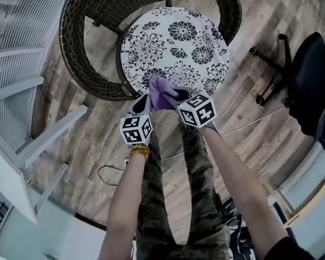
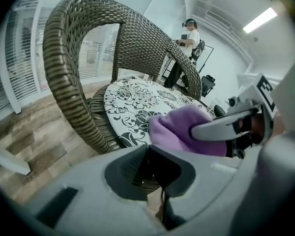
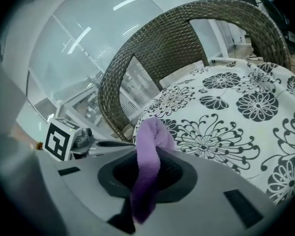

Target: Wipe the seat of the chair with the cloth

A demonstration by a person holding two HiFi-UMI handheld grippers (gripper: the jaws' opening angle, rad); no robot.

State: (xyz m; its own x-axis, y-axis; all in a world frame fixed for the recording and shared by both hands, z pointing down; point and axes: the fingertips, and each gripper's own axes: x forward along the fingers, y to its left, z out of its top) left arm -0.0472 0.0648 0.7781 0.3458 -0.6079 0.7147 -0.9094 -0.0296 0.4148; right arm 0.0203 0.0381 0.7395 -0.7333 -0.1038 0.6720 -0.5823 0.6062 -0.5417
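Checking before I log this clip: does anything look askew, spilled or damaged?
Nothing stands out. The floral seat cushion sits flat in the wicker chair, no spill or tear visible; the purple cloth is clamped in the right gripper.

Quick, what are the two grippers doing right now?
Left gripper: closed, holding nothing.
Right gripper: closed on the purple cloth.

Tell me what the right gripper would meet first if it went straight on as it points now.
Probably the floral seat cushion, near its front edge. The purple cloth in the right gripper would touch first.
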